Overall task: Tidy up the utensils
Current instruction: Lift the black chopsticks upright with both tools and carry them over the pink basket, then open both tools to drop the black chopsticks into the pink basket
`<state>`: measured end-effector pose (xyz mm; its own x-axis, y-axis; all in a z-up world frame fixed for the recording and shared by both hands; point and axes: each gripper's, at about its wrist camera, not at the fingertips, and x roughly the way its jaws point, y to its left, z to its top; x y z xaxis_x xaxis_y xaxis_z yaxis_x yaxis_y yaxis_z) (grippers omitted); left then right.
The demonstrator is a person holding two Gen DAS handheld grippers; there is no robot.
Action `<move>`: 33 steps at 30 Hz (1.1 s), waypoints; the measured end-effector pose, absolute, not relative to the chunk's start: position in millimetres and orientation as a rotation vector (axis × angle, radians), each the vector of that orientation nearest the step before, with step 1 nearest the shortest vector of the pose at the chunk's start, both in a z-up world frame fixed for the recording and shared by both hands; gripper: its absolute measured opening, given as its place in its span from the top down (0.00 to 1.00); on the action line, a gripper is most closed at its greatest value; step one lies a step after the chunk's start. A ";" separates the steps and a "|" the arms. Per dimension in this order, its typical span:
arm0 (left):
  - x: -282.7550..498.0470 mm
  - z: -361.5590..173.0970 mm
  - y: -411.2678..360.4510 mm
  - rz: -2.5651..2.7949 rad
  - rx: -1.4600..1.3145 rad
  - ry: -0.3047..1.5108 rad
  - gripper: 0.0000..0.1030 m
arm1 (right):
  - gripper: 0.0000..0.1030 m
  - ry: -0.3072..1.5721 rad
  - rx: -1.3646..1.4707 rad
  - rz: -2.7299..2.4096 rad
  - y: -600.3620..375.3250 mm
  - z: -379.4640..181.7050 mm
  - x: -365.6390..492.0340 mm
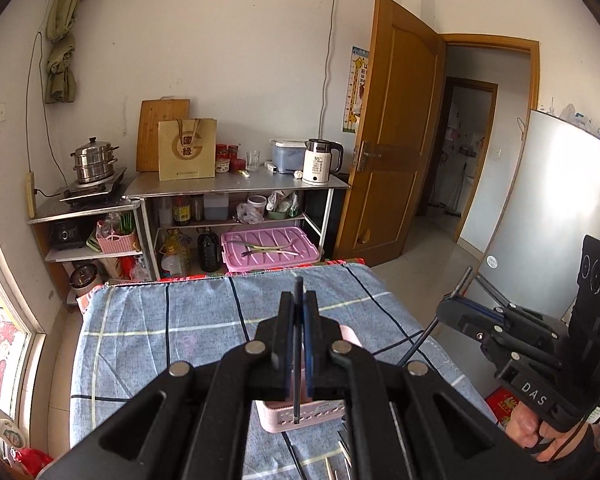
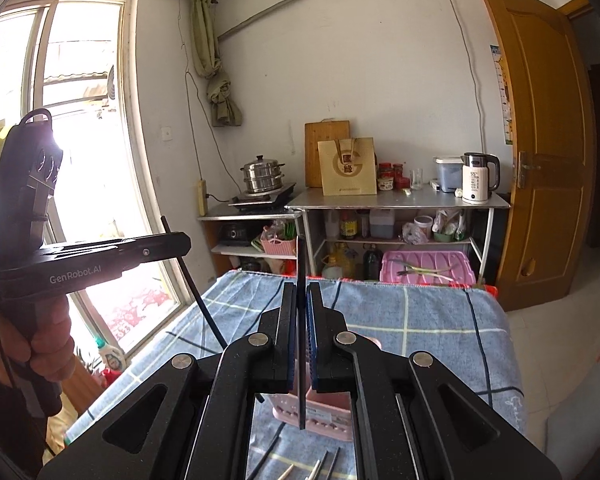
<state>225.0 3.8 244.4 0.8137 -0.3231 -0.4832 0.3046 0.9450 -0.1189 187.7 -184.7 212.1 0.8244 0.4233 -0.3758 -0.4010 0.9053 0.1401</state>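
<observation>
Black chopstick (image 1: 298, 344) clamped in left tongs (image 1: 299, 300) | another chopstick (image 2: 301, 336) clamped in right tongs (image 2: 301, 292)

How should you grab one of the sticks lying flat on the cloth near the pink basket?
Pinch the black chopstick around its middle, coming straight down from above. It lies flat and thin on the checked cloth in front of the pink basket, so only its long sides offer the fingers a hold.
</observation>
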 end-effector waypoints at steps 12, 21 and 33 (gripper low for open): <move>279.3 207.4 9.8 -0.311 -0.100 0.584 0.96 | 0.96 0.433 0.101 0.449 -167.7 196.9 239.1; 297.8 162.0 11.6 -0.300 -0.114 0.675 0.96 | 0.96 0.577 0.093 0.436 -164.4 144.0 269.1; 264.1 178.9 26.7 -0.253 -0.102 0.565 0.63 | 0.82 0.547 0.095 0.429 -178.0 152.9 249.7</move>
<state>264.1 26.7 178.9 0.8148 -0.2643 -0.5160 0.2085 0.9641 -0.1646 249.7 -178.0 152.9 0.7682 0.4196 -0.4835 -0.3698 0.9074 0.1999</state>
